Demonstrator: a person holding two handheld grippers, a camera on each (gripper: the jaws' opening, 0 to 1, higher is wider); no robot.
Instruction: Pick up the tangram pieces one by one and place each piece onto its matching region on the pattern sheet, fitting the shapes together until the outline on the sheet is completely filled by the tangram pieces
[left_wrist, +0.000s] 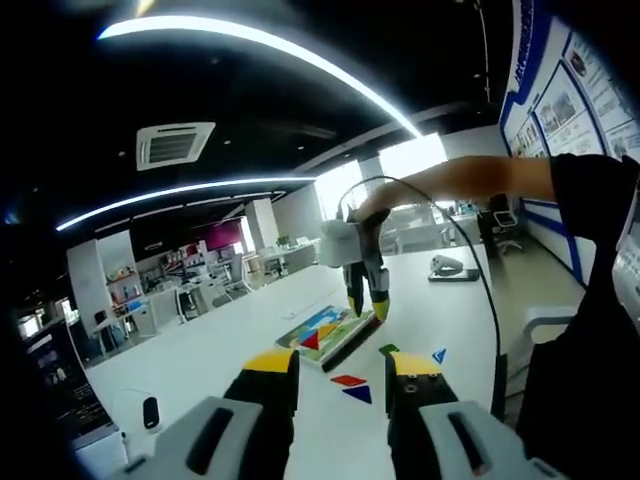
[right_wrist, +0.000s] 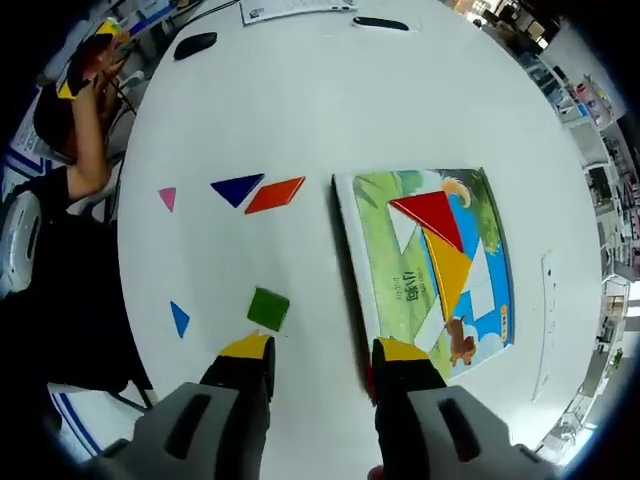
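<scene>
Two yellow-tipped jaws of the right gripper (right_wrist: 312, 352) spread apart low in the right gripper view, nothing between them, hanging above the white table (right_wrist: 300, 110). Just past the left jaw tip: green square (right_wrist: 268, 307), flat on the table, not gripped. Small blue triangle (right_wrist: 179, 318) off to its left. Beside the right jaw: pattern sheet (right_wrist: 425, 270), a green and blue picture board, with red triangle (right_wrist: 430, 217) and orange-yellow triangle (right_wrist: 450, 272) lying on it, touching each other along an edge; white regions of the outline uncovered around them. Farther out on the bare table, left of the sheet: orange parallelogram (right_wrist: 274, 194) and dark blue triangle (right_wrist: 238, 188) nearly touching, small pink triangle (right_wrist: 167, 198) apart from them. Black oblong object (right_wrist: 195, 44) near the far table edge. Left gripper (left_wrist: 342, 372) in the left gripper view: jaws parted, empty, held well back from the sheet, loose pieces on the table beyond its tips. Beyond, same view: right gripper held from above by a person's arm (left_wrist: 470, 178), tips down over the sheet's near edge.
</scene>
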